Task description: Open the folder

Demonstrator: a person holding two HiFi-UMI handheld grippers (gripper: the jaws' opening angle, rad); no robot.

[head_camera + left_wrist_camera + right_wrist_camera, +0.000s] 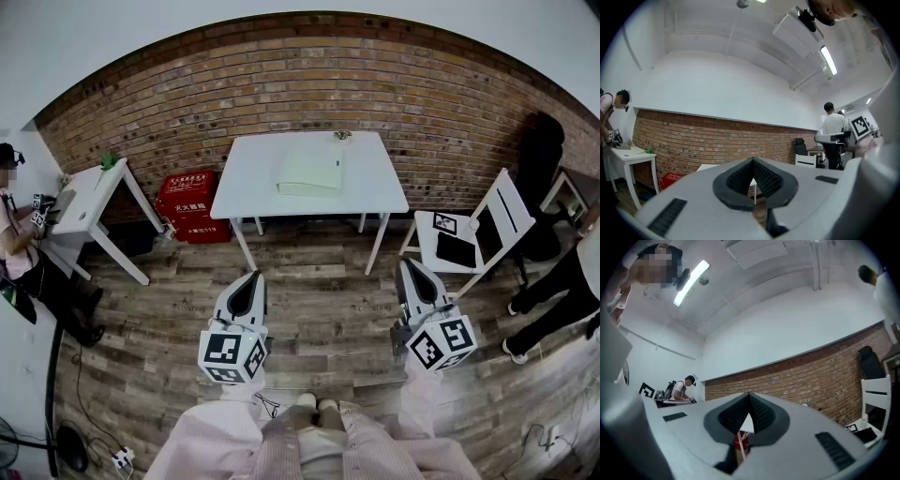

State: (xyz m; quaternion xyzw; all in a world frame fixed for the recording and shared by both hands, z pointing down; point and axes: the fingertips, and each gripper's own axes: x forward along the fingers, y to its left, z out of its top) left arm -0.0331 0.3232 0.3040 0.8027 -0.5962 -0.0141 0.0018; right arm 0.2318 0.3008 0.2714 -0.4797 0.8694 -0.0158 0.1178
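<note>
Looking down from the head view, the brick wall fills the back. The white bench stands in front of it at 12 o'clock, with a stretch of plank floor between it and the person. The pale green folder lies flat and closed near the middle of the bench, a bit wider side to side I'd say, though I can't tell which edge is the spine.

Both hands are well short of it. From the left gripper the folder sits around 1 o'clock, and from the right gripper around 11, so it's between them and maybe slightly nearer the left. So the reach is basically straight ahead.

Each gripper's own view shows its fingers pressed together with nothing in them, and that's true on the right as well.
</note>
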